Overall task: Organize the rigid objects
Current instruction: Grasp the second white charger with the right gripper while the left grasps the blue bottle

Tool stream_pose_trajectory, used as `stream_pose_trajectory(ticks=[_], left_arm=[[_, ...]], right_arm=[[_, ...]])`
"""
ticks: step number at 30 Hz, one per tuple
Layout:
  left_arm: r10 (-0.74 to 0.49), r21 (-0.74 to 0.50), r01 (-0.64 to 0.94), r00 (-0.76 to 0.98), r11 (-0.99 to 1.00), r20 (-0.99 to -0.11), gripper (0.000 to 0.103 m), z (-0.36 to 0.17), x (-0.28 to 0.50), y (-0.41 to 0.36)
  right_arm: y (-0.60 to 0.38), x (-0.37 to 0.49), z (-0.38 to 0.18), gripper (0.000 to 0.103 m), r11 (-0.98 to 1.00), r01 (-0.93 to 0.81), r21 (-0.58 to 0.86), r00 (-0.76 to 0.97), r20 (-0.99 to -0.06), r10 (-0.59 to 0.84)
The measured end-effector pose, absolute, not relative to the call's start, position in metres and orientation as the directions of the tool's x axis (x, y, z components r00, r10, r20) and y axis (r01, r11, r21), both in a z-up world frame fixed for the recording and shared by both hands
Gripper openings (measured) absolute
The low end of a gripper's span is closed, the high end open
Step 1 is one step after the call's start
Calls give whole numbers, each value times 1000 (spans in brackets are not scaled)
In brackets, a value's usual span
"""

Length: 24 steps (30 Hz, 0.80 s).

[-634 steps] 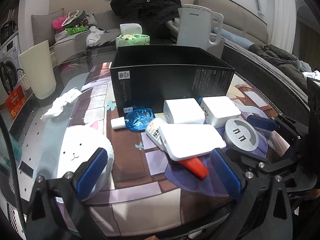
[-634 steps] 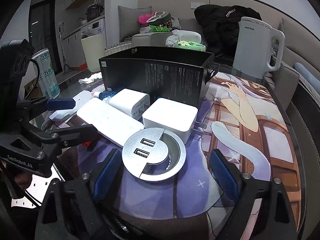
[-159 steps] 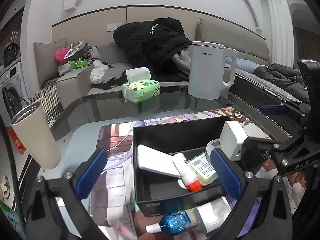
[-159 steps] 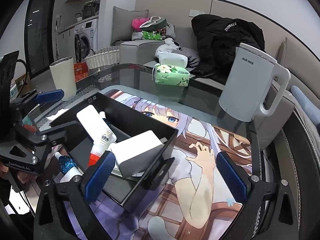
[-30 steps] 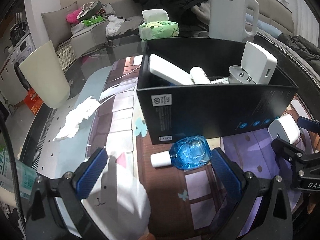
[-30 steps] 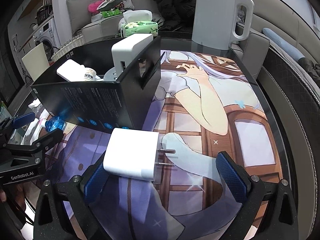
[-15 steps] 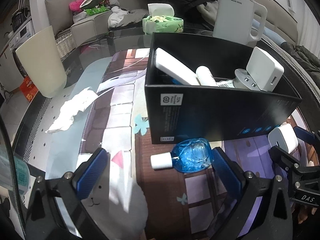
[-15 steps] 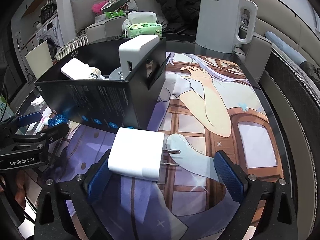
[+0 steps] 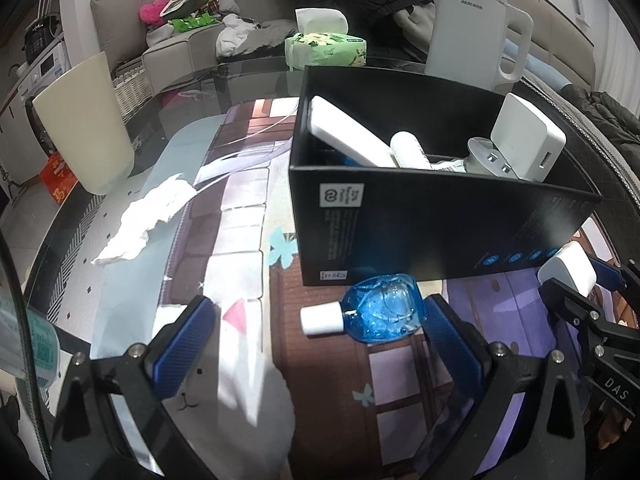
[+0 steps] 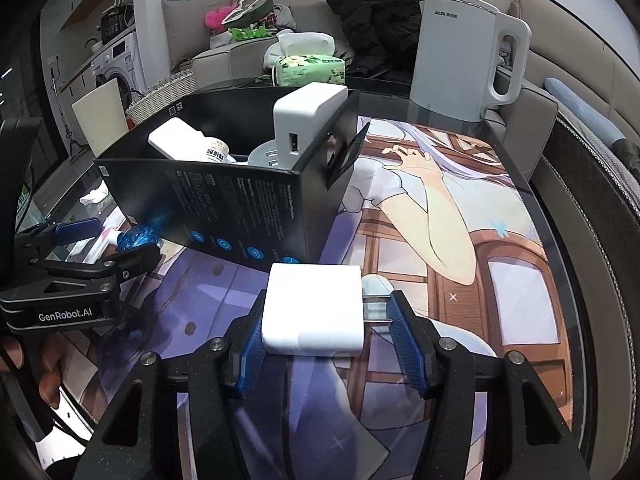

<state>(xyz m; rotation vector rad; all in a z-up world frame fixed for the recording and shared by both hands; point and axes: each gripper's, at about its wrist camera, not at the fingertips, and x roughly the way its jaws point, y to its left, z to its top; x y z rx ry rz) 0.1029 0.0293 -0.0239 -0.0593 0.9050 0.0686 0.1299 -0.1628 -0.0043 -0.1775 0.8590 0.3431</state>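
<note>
A white charger lies on the printed mat in front of the black box. My right gripper is shut on it, one blue pad on its body and the other against its prongs. In the left wrist view that charger shows at the right edge. A blue bottle with a white cap lies on its side before the box, just inside the open fingers of my left gripper. The box holds a white power bank, a white tube, a round USB hub and a white adapter.
A white kettle and a green tissue pack stand behind the box. A cream cup and a crumpled tissue are at the left. A hand holds the left gripper. The glass table's curved edge runs along the right.
The right gripper's fingers have come together from wide open onto the white charger. The left gripper stays open by the blue bottle.
</note>
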Motion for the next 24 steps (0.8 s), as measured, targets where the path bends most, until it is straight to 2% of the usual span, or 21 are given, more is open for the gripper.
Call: stream_pose_trajectory(ticks=[4,7,11,18,24], left_arm=[[17,-23,-55,632,998,-774,95,-23,99,27],[0,-24,-27,651,999,-759,85,-22,95,24],[-23,-20,12,684,1000,-730,56,-20,88,18],[-42,-39,20,694,999,-718,56,-20,84,20],[-40,-36,21,739,999,-673,56,-17,71,20]], right_arm=[[-163,130,-4,57,931,-365,-16,603,-766,223],[-162,130,-4,57,931,-365,-17,604,-765,223],[-163,130,-4,57,931,-366,-17,604,-765,223],[-162,130,-3,57,931,-366,-16,605,-764,225],[-162,129,-3,57,929,-371,-12,609,-758,233]])
